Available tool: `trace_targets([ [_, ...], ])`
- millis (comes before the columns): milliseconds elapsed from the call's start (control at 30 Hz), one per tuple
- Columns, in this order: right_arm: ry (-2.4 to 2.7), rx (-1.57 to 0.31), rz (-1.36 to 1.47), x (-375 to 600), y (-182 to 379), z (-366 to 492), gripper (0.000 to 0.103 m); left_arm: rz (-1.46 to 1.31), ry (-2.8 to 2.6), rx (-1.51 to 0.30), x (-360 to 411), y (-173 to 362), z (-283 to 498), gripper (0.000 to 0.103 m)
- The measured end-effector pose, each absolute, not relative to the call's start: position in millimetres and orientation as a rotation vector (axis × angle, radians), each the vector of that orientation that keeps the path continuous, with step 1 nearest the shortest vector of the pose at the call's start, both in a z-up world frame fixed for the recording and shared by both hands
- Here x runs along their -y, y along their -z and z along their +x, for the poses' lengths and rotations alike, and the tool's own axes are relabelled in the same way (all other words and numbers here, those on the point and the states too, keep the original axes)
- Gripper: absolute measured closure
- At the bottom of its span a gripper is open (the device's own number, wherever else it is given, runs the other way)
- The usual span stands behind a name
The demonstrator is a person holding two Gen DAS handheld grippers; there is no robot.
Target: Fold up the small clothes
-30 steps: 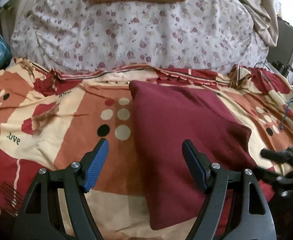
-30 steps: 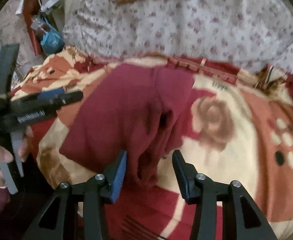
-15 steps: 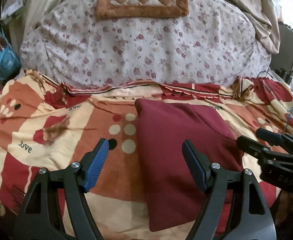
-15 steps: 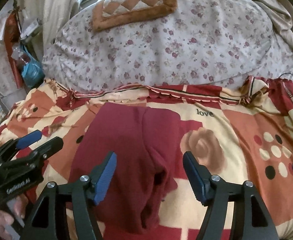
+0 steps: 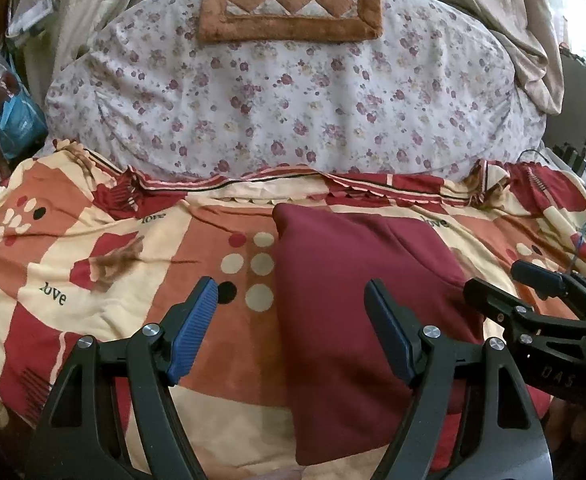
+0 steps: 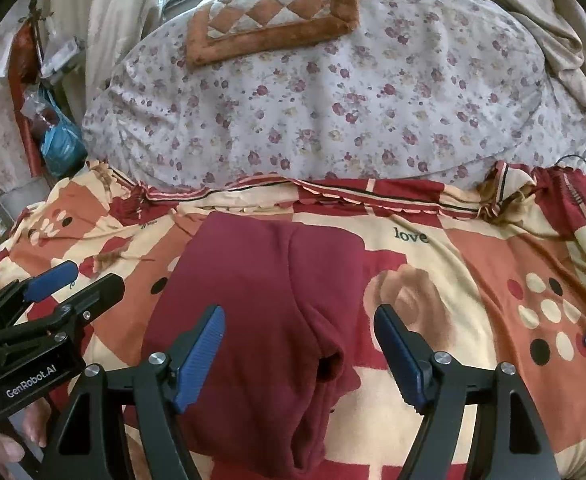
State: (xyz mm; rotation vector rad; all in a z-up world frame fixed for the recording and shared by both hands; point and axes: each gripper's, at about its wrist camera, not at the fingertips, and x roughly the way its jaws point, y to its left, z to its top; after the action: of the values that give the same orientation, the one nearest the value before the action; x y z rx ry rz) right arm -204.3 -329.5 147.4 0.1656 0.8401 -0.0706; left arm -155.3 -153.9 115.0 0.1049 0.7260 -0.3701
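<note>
Jaws apart on both grippers, nothing clamped; right pair opening.

Maroon garment (image 6: 261, 300) lies folded flat on patterned quilt (image 5: 113, 264), long axis 12-to-6. It sits at 12 off the right gripper (image 6: 299, 354), bunched edge between the fingers; left gripper (image 5: 291, 328) straddles its left edge, bulk toward 1. Right hand judged nearer.

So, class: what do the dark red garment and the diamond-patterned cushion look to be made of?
Dark red garment: probably soft knit cotton or fleece; matte, with limp rounded folds. Diamond-patterned cushion: plush pile fabric, seemingly; its brown border looks fuzzy.
</note>
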Motion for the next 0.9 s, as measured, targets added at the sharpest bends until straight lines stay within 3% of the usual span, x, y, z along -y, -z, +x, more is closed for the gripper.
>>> trace_targets([
  [900, 0.054, -0.874, 0.145, 313, -137, -195, 0.027, 0.101, 0.347, -0.728, 147, -110, -150, 0.027],
])
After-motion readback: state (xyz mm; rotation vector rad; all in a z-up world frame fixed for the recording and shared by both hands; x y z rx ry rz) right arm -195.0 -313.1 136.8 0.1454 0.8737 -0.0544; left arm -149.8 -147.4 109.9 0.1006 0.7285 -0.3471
